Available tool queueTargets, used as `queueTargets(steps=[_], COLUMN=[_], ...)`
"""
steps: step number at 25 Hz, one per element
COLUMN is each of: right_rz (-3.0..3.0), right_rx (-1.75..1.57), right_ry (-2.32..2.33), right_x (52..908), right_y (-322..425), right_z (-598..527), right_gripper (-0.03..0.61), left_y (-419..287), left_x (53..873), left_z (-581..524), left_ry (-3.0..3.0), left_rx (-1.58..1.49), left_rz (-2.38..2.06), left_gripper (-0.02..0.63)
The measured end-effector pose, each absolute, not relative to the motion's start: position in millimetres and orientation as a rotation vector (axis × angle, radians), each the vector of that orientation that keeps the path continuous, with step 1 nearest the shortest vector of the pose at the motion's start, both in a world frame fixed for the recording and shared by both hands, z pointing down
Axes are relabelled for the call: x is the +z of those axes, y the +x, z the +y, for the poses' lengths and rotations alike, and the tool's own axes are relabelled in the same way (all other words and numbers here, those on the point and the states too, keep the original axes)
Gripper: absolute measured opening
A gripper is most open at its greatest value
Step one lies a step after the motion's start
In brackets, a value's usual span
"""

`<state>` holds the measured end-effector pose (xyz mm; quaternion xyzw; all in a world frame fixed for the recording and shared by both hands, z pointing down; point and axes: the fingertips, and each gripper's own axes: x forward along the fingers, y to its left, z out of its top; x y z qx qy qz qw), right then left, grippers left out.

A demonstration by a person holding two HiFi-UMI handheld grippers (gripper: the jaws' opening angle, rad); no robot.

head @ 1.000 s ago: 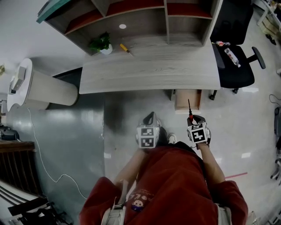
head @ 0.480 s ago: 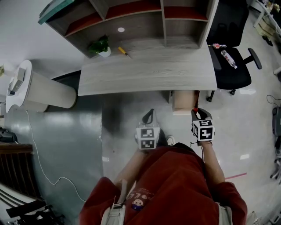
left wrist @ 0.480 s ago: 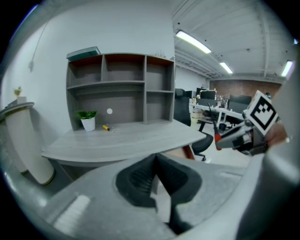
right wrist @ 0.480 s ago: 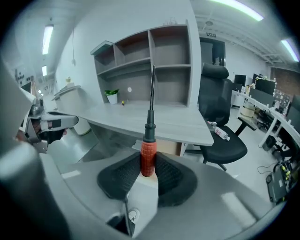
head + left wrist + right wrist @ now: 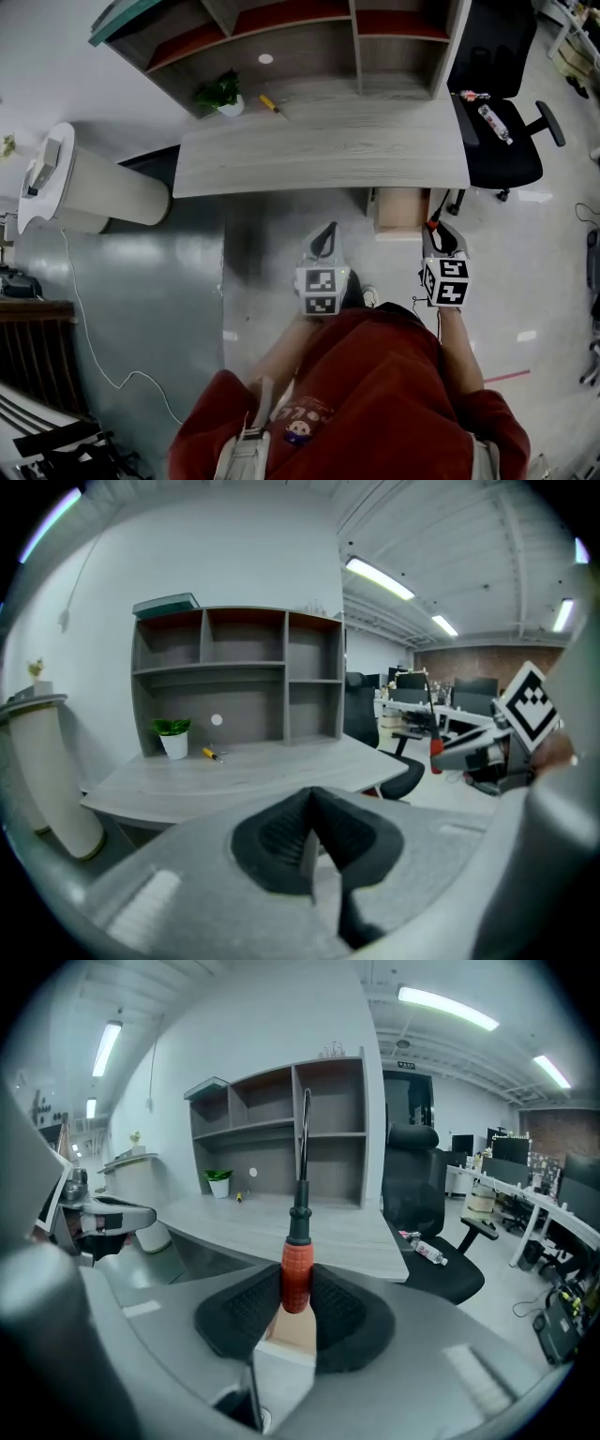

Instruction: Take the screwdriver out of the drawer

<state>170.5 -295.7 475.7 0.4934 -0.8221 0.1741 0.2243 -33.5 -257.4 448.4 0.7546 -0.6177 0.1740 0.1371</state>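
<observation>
My right gripper (image 5: 438, 232) is shut on the screwdriver (image 5: 296, 1269), its pads clamping the red handle. The black collar and dark shaft stand up out of the jaws. In the head view the screwdriver's red handle (image 5: 433, 225) shows just right of the open light-wood drawer (image 5: 401, 208) under the desk. My left gripper (image 5: 325, 234) hangs left of the drawer, in front of the desk, its pads (image 5: 286, 841) pressed together with nothing between them. The left gripper view shows the right gripper (image 5: 469, 749) with the red handle at its tip.
A grey wooden desk (image 5: 319, 150) carries a shelf unit (image 5: 281, 37), a small potted plant (image 5: 221, 94) and a yellow screwdriver (image 5: 270, 104). A black office chair (image 5: 502, 131) with a bottle on its seat stands at the right. A white rounded cabinet (image 5: 84, 187) stands at the left.
My right gripper has risen with the screwdriver and shifted right, from in front of the drawer to beside it, with the shaft tilting up. The left gripper has also lifted a little.
</observation>
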Motion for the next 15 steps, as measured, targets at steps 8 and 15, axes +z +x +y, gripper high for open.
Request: queueTargets(steps=[8, 15], right_rz=[-2.296, -2.331], right_rx=[0.452, 0.426], right_ry=[1.345, 1.356], right_x=[475.0, 470.1], right_y=[162.6, 153.3], right_z=[-287.2, -283.7], right_gripper=[0.097, 0.097], left_y=[-41.5, -48.4], left_x=[446.2, 444.6], left_z=[-244.4, -236.7], left_ry=[2.179, 2.173], left_rx=[0.509, 0.501], left_rz=[-1.794, -1.808], left_gripper=[0.000, 0.000])
